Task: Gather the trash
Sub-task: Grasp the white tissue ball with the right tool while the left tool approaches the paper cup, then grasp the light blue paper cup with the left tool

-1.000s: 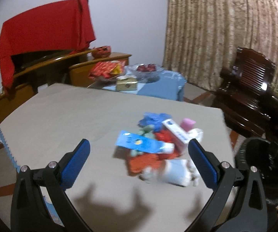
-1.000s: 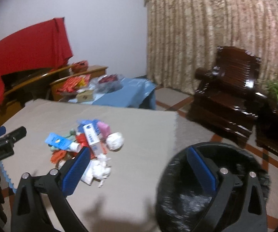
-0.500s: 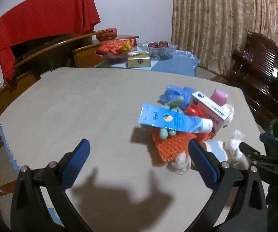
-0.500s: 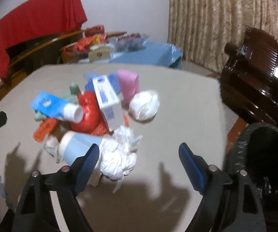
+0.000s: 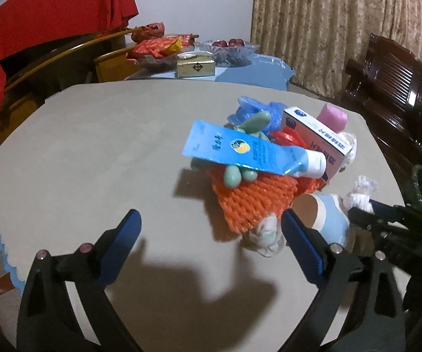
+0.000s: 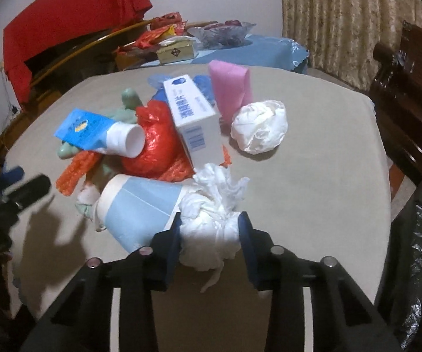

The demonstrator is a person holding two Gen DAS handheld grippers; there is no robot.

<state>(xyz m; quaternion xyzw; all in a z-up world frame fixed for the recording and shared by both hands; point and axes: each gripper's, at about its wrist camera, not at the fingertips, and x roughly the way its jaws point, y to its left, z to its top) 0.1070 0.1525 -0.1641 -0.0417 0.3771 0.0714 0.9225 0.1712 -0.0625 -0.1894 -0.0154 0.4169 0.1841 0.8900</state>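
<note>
Sitting at the near edge of the trash pile on the table (image 6: 313, 152), the crumpled tissue (image 6: 211, 220) lies between the blue fingers (image 6: 172, 240) of the right gripper (image 6: 209, 243), which press it on both sides. It looks light, soft and springy, so a squeeze across its thick middle should hold it; loose tails may tear or trail. Touching it on one side lies one paper cup (image 6: 140, 205) on its side, likely light and easily crushed. Behind these are one carton (image 6: 193, 120), one blue tube (image 6: 99, 130), one red plastic bag (image 6: 152, 143), one pink piece (image 6: 231, 88), one white wad (image 6: 259, 127) and orange netting (image 5: 255, 199). The left gripper (image 5: 211, 252) hovers spread wide over bare tabletop, holding nothing. A lined bin (image 6: 416, 249) stands beside the table.
</note>
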